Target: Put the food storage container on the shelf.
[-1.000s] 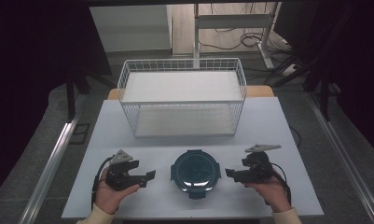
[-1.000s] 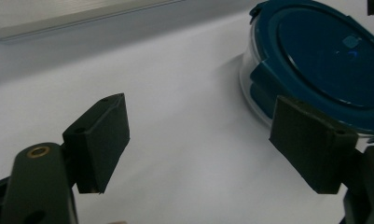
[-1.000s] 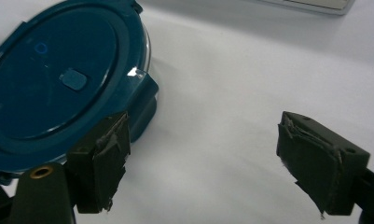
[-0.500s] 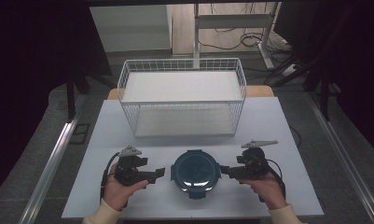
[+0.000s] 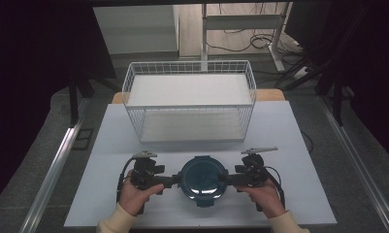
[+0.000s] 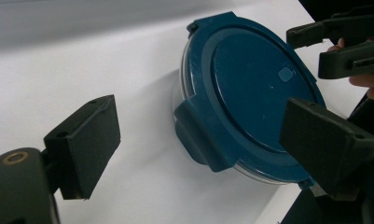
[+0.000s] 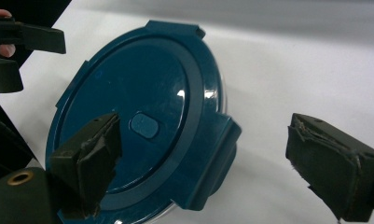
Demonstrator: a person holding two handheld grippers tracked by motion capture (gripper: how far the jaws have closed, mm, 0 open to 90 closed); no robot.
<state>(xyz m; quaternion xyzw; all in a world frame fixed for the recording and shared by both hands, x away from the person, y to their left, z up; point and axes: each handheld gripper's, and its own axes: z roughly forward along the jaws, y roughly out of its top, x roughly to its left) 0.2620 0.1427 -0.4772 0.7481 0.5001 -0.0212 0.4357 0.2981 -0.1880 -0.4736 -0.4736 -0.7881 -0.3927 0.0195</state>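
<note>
High view: both grippers, left [image 5: 171, 180] and right [image 5: 226, 178], jaws apart after opening, flanking blue-lidded container [image 5: 202, 178]; next, clamping side latches.

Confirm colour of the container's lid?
Dark teal-blue lid; right gripper view shows it best.

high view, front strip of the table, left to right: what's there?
left hand → left gripper → round blue-lidded container → right gripper → right hand. Both sets of jaws are open and have just been opening, one at each side latch.
</note>
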